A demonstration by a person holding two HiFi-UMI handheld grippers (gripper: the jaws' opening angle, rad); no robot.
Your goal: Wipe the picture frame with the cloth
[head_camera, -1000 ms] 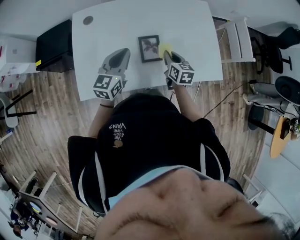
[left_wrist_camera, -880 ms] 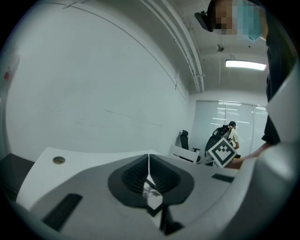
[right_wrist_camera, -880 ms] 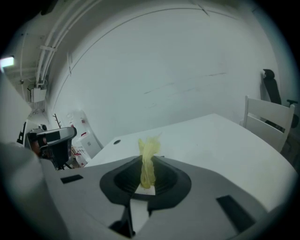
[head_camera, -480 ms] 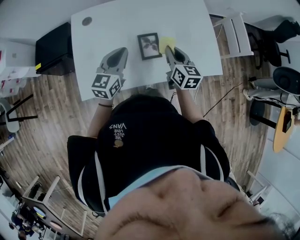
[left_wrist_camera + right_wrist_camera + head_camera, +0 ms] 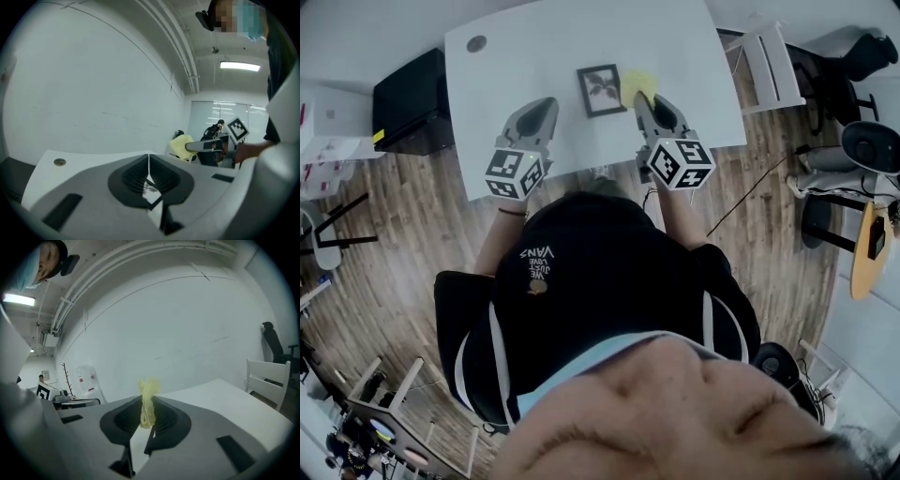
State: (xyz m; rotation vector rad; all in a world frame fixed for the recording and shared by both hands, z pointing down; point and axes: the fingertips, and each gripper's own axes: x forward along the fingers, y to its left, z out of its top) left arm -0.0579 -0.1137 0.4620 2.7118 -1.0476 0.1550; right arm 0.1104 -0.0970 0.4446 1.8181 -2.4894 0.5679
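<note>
Furniture is framing the scene: a low black cabinet (image 5: 408, 89) is standing at the far left, just beside the white rectangular desk (image 5: 525, 56). Over the desk's near left part the left tool (image 5: 542, 108) is hovering with its jaws pressed together on nothing. It is probably waiting there so it can steady the frame if needed.

Near the middle of the desk, the small dark-edged picture frame with a plant print (image 5: 601, 90) is showing its face upward, seemingly lying flat, which is leaving that face open for wiping.

Just beside the frame's right edge, the crumpled yellow cloth (image 5: 637, 82) is hanging from the right tool (image 5: 640, 101). This tool's jaws are pinching a bunched fold of the cloth, and most of the fabric is spilling past the tips. That loose part is likely what is meant to meet the frame. Whether the cloth is touching the frame is unclear from above. The wipe looks about to begin, needing a short leftward move onto the print.

Beyond the desk's right edge a white slatted chair (image 5: 773, 75) is standing.
</note>
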